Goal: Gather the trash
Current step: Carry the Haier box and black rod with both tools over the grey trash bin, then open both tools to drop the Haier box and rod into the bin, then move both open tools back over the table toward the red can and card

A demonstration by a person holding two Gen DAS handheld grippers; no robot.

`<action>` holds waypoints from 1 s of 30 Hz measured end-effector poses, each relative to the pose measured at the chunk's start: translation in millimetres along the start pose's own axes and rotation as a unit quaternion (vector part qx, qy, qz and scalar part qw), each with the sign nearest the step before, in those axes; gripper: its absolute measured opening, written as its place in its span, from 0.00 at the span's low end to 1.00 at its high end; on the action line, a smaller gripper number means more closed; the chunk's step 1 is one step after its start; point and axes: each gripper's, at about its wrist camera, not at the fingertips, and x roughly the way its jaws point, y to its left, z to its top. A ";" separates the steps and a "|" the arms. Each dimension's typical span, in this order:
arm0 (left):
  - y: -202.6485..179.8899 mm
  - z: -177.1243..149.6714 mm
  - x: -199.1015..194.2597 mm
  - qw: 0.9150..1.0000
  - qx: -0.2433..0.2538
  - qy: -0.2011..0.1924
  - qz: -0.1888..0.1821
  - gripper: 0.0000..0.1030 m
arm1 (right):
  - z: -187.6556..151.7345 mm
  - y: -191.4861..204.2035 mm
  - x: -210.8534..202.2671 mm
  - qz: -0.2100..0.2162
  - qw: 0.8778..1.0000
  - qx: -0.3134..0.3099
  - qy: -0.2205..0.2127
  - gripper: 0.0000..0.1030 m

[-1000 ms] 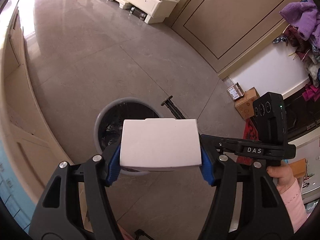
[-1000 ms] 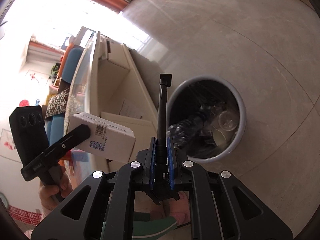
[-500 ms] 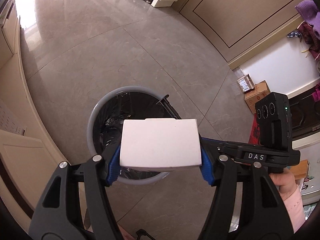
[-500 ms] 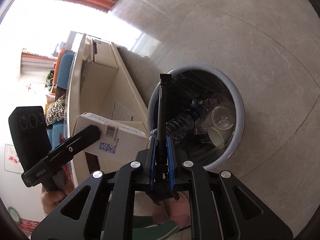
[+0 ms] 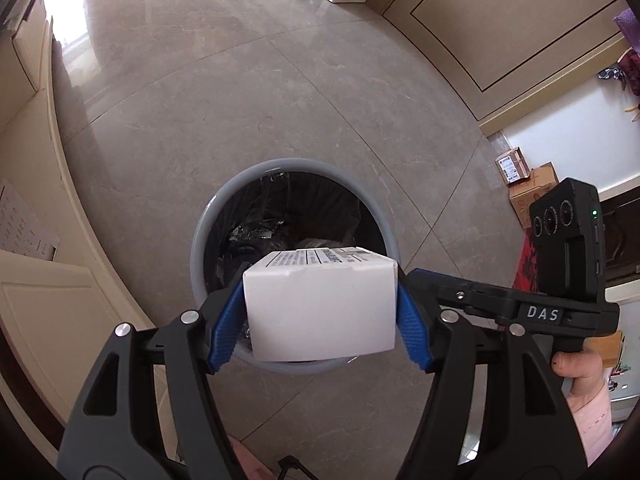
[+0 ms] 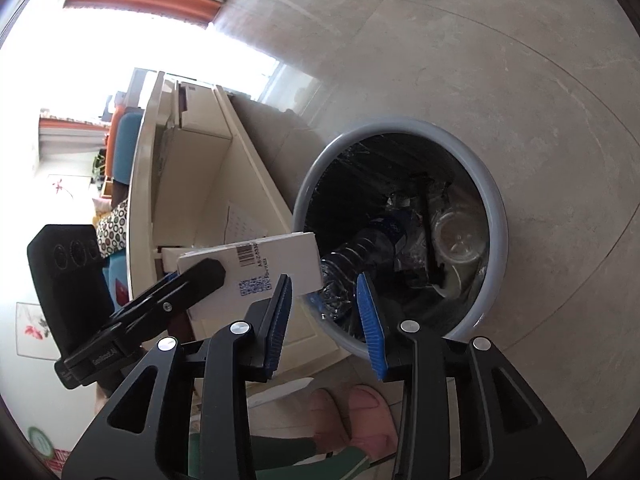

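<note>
- Trash-wise it's partway: the grey bin [image 6: 490,200] on the floor already has a clear plastic bottle [image 6: 360,248], a cup and other bits in it.
- What's left, I'd say, is the white box [image 5: 320,312], pinched between the blue pads of the left gripper [image 5: 322,320] right above the bin's near rim, not dropped yet.
- Right gripper [image 6: 326,320] has its jaws opening with nothing between them, looks like its load is gone.
- Both grippers tilt steeply down at the bin mouth, side by side; a hand [image 5: 576,368] grips the right one's handle.
</note>
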 end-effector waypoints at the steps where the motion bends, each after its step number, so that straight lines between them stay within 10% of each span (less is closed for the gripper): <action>1: 0.2 0.1 -0.3 1.000 0.001 -0.002 -0.001 0.61 | -0.1 0.2 -1.4 -0.001 1.000 0.000 -0.001 0.35; 30: -2.7 0.2 -11.4 0.999 0.010 -0.029 0.009 0.75 | -5.0 -1.0 -11.1 0.004 1.000 -0.005 -0.009 0.35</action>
